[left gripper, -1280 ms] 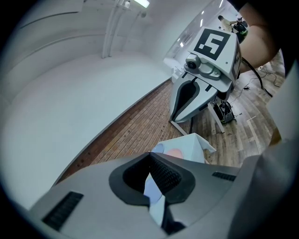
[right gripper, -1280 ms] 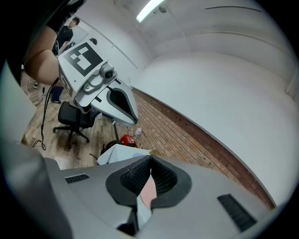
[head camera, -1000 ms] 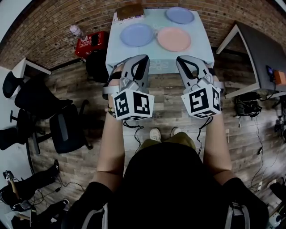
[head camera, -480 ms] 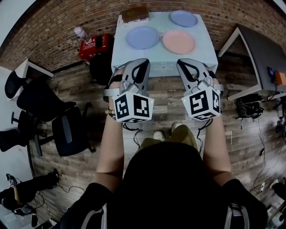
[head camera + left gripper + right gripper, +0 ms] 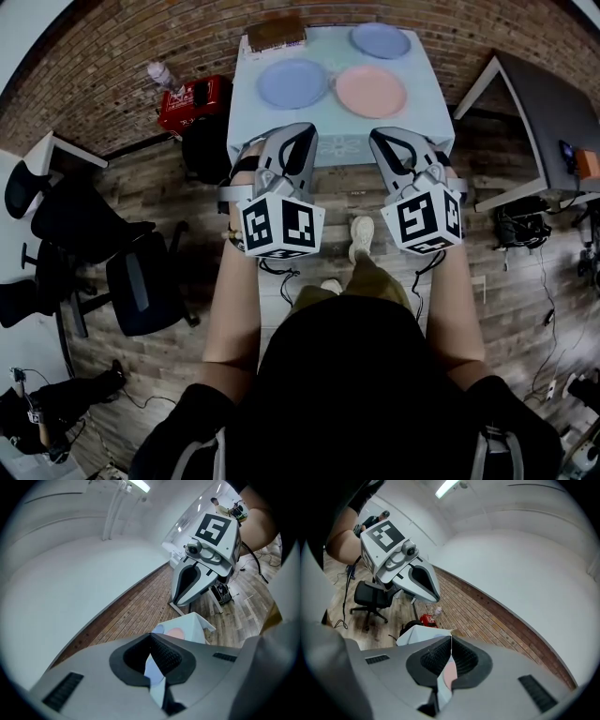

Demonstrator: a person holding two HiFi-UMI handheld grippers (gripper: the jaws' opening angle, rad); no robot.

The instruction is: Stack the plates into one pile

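Three plates lie apart on the pale blue table (image 5: 427, 117): a blue plate (image 5: 292, 82) at the left, a pink plate (image 5: 370, 91) beside it, and a second blue plate (image 5: 380, 40) at the far right corner. Both grippers hang over the wooden floor, just short of the table's near edge. My left gripper (image 5: 296, 131) is shut with nothing in it, and so is my right gripper (image 5: 388, 137). In the left gripper view the shut jaw tips (image 5: 150, 637) point at the table (image 5: 194, 625). In the right gripper view a strip of pink plate (image 5: 449, 674) shows behind the jaws.
A brown box (image 5: 276, 33) sits at the table's far left corner. A red case (image 5: 192, 98) and a bottle (image 5: 159, 73) are on the floor to the table's left. Black office chairs (image 5: 131, 281) stand at left, a grey desk (image 5: 553, 112) at right. A brick wall runs behind.
The person has stepped forward: one shoe now shows ahead of the body and the table's near edge sits slightly closer to the grippers. Both grippers stay shut and level.
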